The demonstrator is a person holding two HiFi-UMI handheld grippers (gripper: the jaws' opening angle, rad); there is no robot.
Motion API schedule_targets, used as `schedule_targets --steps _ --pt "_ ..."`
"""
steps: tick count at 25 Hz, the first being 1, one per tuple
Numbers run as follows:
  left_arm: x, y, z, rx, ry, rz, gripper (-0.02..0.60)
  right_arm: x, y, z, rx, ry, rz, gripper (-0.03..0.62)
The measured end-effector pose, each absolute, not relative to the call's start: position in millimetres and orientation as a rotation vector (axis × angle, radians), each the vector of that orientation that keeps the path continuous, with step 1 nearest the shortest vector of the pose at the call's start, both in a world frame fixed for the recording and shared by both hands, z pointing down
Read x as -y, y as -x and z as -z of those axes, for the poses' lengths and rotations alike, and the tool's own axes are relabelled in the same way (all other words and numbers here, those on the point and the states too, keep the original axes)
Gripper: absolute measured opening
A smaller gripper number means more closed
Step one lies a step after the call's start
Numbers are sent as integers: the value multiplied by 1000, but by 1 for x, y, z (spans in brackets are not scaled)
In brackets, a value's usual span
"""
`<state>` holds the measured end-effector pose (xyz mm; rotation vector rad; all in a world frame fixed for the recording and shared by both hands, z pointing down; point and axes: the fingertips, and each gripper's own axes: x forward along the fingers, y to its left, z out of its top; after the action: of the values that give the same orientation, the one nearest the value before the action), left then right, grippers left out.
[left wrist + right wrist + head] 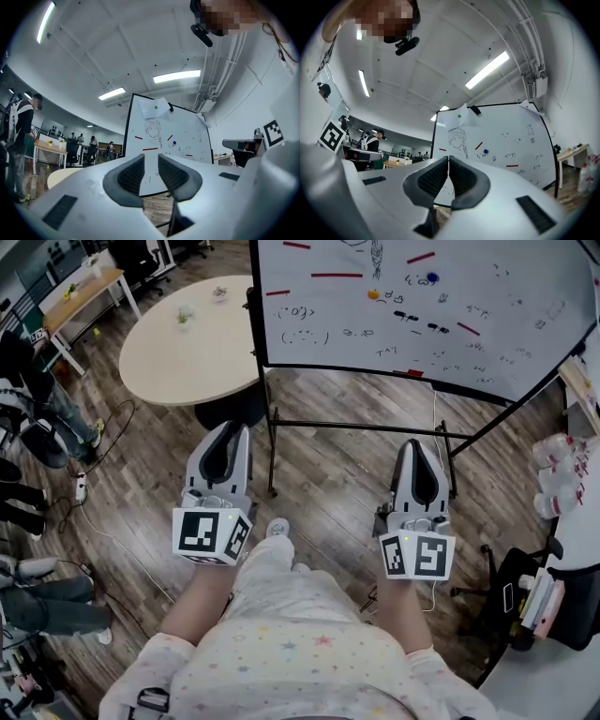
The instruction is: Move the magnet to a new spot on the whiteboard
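The whiteboard stands ahead on a black frame, covered in doodles. On it sit red bar magnets, a blue round magnet and an orange one. The blue magnet also shows in both gripper views, below a green magnet pinning a paper. My left gripper is held low, well short of the board, with its jaws nearly together and nothing between them. My right gripper hangs beside it at the same height, jaws touching and empty.
A round beige table stands left of the board. The board's black stand legs cross the wooden floor just ahead. Bottles and a black chair crowd the right. People stand at the far left, with cables on the floor.
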<state>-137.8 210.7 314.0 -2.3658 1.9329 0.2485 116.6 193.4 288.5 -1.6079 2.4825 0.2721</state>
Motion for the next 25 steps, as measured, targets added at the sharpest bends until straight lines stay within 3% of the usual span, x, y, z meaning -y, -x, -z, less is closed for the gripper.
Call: schedule_targets --steps 2,4,10,15,25 --pt "-201 137 -317 -1936 2379 -226 142 -183 -115 -293 -2503 1604 -234 55" --pt "-190 138 -320 -1942 2385 -207 198 -171 -111 -298 -2529 1603 -197 119" --pt "-146 148 -327 -1945 2424 -203 253 -130 -105 -306 -2509 1657 -133 269" --pt "-98 165 -323 -1920 2454 -223 261 -84 -86 -305 -2519 1683 -103 307" --pt "-11 211 -320 -1877 2466 -205 261 -3 -38 -304 -2499 1721 -112 308"
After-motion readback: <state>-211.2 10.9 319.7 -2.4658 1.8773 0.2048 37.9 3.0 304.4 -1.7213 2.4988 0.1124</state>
